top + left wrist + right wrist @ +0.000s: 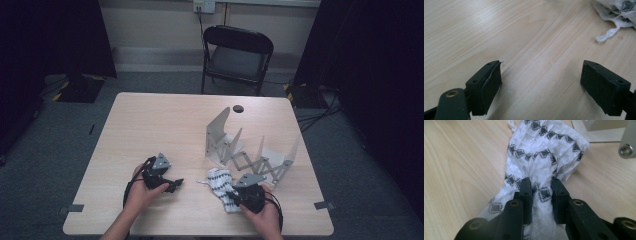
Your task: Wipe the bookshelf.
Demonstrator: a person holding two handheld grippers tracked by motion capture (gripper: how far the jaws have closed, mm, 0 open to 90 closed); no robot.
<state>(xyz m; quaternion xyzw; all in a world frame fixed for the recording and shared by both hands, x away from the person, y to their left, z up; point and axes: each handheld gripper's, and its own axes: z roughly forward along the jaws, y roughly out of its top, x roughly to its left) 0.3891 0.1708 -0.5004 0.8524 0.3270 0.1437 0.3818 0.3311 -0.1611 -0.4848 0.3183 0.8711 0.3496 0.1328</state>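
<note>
Right gripper (541, 195) pinching bunched cloth (544, 157), jaws squeezed on fold near its near end; rest of cloth ahead, slack on bench (456, 170). Likely grip for lifting toward rack (250, 155) beyond. Left gripper (541, 82) spread wide, empty, low over bench; cloth fringe (607, 35) ahead to its right, likely waiting to take free end.

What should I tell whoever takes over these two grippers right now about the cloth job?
Right gripper: shut on the white cloth with black diamonds, pinching a bunched fold at its near end.
Left gripper: open and empty, low over bare table, with the cloth's frayed edge ahead to the right.
Cloth: crumpled on the table, near edge, right of centre, just in front of the grey folding rack.
Done: cloth gripped at one end.
Left: probably take a second hold with the left gripper, then lift and spread it, perhaps onto the rack. Nothing hangs on the rack yet.
</note>
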